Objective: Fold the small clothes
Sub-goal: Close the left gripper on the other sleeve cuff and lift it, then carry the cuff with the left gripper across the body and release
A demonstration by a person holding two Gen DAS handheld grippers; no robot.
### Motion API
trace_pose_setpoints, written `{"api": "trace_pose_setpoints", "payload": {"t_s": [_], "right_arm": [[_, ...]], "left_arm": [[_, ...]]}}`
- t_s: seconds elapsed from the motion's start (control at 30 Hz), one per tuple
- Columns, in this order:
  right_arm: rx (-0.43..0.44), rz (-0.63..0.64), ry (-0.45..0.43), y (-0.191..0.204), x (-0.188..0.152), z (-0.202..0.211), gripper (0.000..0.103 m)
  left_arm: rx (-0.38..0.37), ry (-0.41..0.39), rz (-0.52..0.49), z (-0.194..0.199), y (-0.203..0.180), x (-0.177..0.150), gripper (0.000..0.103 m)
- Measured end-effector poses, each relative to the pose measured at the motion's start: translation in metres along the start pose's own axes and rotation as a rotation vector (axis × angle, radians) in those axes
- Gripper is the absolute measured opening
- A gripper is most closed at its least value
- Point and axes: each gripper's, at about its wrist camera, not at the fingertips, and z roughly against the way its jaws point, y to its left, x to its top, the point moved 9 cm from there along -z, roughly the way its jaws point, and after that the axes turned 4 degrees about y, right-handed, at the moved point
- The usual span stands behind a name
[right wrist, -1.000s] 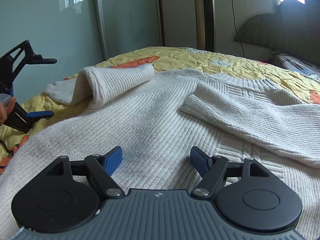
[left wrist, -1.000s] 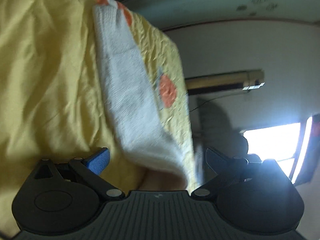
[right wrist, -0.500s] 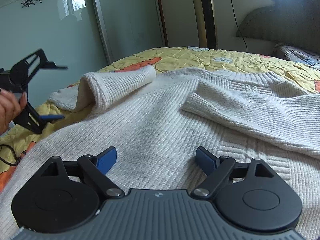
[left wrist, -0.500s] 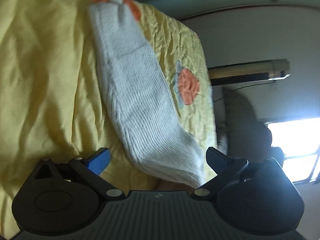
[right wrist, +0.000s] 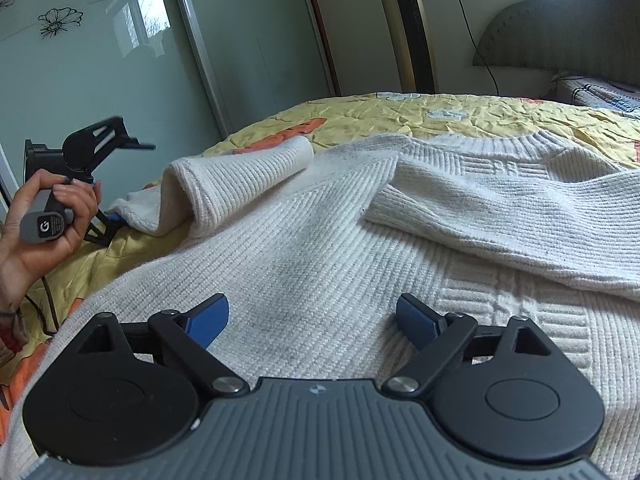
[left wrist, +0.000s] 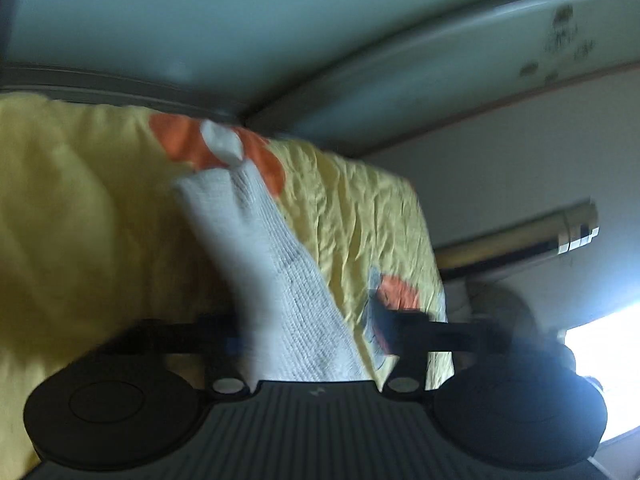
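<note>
While the left gripper (left wrist: 308,334) sits blurred with its jaws spread around the end of a white ribbed-knit sleeve (left wrist: 276,272), whether they pinch it cannot be told. That sleeve runs lengthwise away from the camera over the yellow quilted bedspread (left wrist: 80,240). Farther right, the right gripper (right wrist: 312,318) hangs wide apart above the cream ribbed-knit sweater (right wrist: 320,248), which lies flat with its neckline toward the headboard and one sleeve folded across its chest.

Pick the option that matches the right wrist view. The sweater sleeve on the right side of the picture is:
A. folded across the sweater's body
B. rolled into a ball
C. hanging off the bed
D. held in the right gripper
A: the sleeve lies flat across the white sweater, while the right gripper is open and empty.
</note>
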Motion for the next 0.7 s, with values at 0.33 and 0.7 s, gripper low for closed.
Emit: {"api": "trace_pose_setpoints", "payload": {"t_s": [0.33,0.7], "right_arm": [[0.02,-0.019,-0.003,-0.002,0.001,-0.002,0.094],[0.057,-0.056,-0.013,-0.005,0.001,0.0,0.095]], "left_arm": [[0.136,-0.09,-0.303,0.021,-0.044,-0.008,0.009],[0.372,-0.469,-0.8,0.073,-0.151,0.022,0.009]]}}
